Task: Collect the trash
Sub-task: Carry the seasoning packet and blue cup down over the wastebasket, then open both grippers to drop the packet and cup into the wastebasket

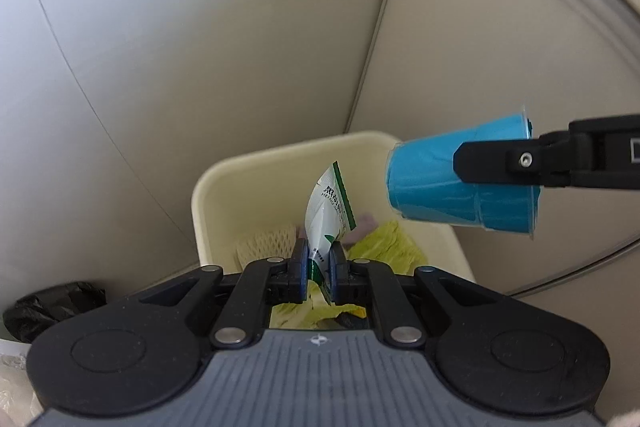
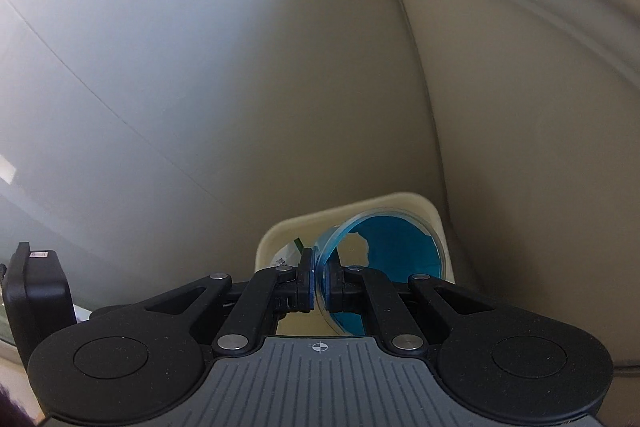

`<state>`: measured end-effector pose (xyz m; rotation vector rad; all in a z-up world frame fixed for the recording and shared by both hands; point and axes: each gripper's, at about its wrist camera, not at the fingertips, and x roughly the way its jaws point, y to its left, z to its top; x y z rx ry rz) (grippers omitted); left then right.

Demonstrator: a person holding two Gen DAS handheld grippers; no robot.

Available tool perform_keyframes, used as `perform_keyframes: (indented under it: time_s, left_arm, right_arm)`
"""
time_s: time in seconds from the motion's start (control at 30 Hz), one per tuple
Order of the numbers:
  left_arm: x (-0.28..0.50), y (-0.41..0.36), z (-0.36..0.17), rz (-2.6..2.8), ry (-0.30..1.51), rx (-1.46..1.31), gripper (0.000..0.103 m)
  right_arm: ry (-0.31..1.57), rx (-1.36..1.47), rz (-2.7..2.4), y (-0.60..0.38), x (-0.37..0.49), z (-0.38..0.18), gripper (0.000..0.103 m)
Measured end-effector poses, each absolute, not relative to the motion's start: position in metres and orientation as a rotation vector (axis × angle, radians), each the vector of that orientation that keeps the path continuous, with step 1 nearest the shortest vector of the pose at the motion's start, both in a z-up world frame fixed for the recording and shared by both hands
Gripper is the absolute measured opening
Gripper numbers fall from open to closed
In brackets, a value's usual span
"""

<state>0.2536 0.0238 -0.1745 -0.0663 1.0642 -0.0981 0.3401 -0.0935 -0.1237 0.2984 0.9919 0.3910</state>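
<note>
My left gripper [image 1: 319, 259] is shut on a white and green sachet wrapper [image 1: 327, 211] and holds it over a cream trash bin [image 1: 224, 183]. The bin holds yellow paper [image 1: 390, 241] and white foam netting [image 1: 266, 243]. My right gripper [image 2: 319, 277] is shut on the rim of a blue plastic cup [image 2: 394, 241]. In the left wrist view the cup [image 1: 432, 187] lies on its side above the bin's right edge, with the right gripper's fingers [image 1: 496, 159] on it. The bin [image 2: 420, 205] and the wrapper [image 2: 286, 255] also show in the right wrist view.
The bin stands in a corner of beige walls [image 1: 200, 27]. A crumpled black bag [image 1: 52, 307] lies to the left of the bin. The left gripper's black body [image 2: 36, 295] shows at the left edge of the right wrist view.
</note>
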Motion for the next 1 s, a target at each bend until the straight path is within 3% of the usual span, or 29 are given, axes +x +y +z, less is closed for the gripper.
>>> perform_keyframes:
  time_s: [0.43, 0.8, 0.83, 0.9, 0.93, 1.0]
  left_arm:
    - [0.283, 0.016, -0.238, -0.087, 1.200, -0.027, 0.009]
    - [0.291, 0.005, -0.257, -0.061, 1.245, 0.005, 0.011]
    - [0.291, 0.002, -0.256, -0.064, 1.240, 0.007, 0.013]
    - [0.293, 0.003, -0.262, -0.066, 1.225, 0.021, 0.030]
    - [0.293, 0.003, -0.261, -0.064, 1.215, 0.026, 0.033]
    - [0.292, 0.003, -0.261, -0.062, 1.207, 0.033, 0.039]
  right_arm:
    - [1.113, 0.268, 0.361, -0.087, 0.376, -0.202, 0.004]
    - [1.121, 0.225, 0.389, -0.070, 0.363, -0.222, 0.005]
    - [1.120, 0.227, 0.393, -0.074, 0.363, -0.225, 0.007]
    - [1.120, 0.239, 0.387, -0.072, 0.363, -0.227, 0.012]
    - [1.125, 0.249, 0.383, -0.073, 0.363, -0.227, 0.013]
    - [1.132, 0.280, 0.376, -0.077, 0.363, -0.228, 0.026]
